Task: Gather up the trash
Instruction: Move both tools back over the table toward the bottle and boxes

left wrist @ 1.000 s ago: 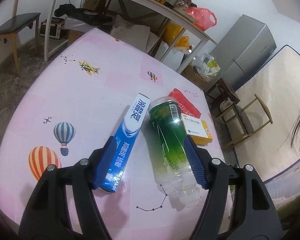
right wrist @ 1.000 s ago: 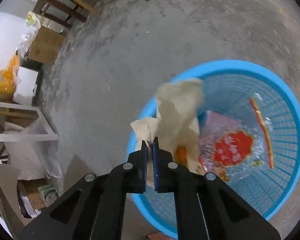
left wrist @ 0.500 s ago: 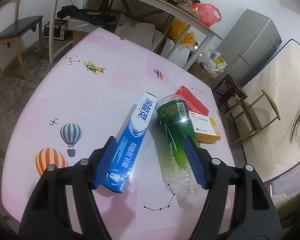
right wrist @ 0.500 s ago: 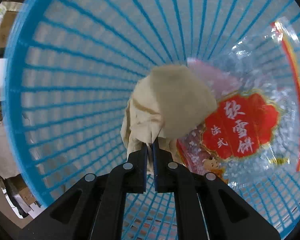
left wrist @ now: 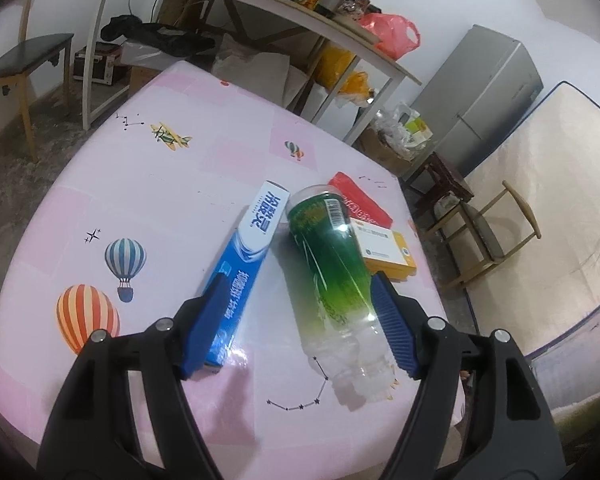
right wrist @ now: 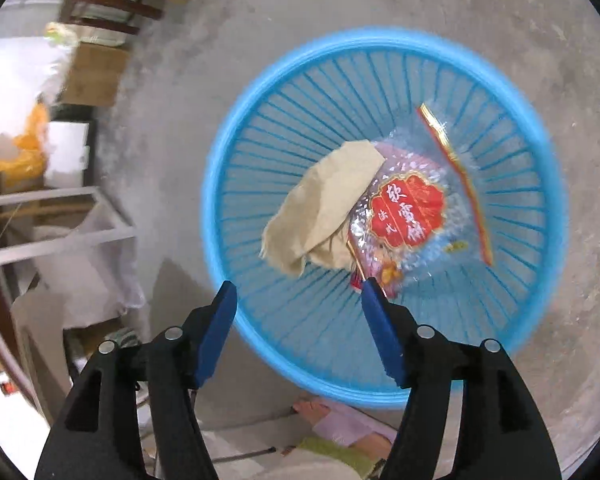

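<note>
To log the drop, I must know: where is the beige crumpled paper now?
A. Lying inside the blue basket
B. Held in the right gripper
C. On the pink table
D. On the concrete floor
A: the beige crumpled paper lies inside the blue basket, beside the red snack wrapper; the right gripper is open above it.

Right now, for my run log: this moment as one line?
right tongs: open, over blue basket | paper: in basket | left tongs: open, over green bottle | table

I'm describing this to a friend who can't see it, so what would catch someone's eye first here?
Probably the bright blue basket on the grey floor, holding a crumpled tan paper and a clear wrapper with a red label, below the open right gripper. On the pink table, a green bottle lies beside a blue box, between the open left gripper's fingers.
</note>
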{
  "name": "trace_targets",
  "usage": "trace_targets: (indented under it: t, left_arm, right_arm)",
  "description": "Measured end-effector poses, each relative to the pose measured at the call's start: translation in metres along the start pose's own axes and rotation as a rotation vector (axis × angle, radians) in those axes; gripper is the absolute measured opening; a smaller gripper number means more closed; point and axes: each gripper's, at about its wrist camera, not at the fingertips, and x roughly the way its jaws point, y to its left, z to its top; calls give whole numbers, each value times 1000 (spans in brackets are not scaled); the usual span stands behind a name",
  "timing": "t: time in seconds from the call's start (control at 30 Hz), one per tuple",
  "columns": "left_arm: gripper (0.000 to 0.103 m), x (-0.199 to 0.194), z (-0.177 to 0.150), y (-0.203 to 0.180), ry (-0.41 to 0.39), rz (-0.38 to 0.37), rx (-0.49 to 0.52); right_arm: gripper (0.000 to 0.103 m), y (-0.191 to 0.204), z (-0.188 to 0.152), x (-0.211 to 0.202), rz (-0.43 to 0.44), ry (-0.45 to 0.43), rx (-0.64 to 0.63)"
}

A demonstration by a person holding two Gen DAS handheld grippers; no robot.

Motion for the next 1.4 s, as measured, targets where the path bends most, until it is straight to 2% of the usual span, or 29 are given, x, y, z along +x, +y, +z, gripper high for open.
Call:
trace_targets:
  t: [0.17,0.33,0.43,0.6,0.77,0.93,1.07,1.27,1.4]
  left_arm:
    - [72,-20,-13,-7,-43,4,35]
    - [76,-27,-29,-14,-53,9,58]
    - [78,-21,-41,-22,-35,-8,64]
    - [79,-9,-56,-34,-19,-19,71]
    - [79,0,-73,-45,0,-28,101]
    - [80,4,-85,-50,46,-70,122]
    - [80,6,-90,-53,53,-85,140]
    - [80,9,-90,-54,54,-99,163]
    - [80,6,-84,-52,35,-126,175]
  right_arm:
    - [66,19,-20,-69,78,-56,-120]
    - [72,74,-78,-129,118,-110,-378]
    - [78,118,-122,-165,124,-160,-574]
    - [83,197,-208,-197,85,-239,-931]
    - [94,255,-287,-222,70,-306,-1183]
    - [97,289,-353,-225,58,-380,-1368]
    - [97,309,-385,-209,43,-373,-1498]
    - [97,338,-418,-188,87,-305,-1651]
    - [97,366,-439,-164,68,-259,-1785]
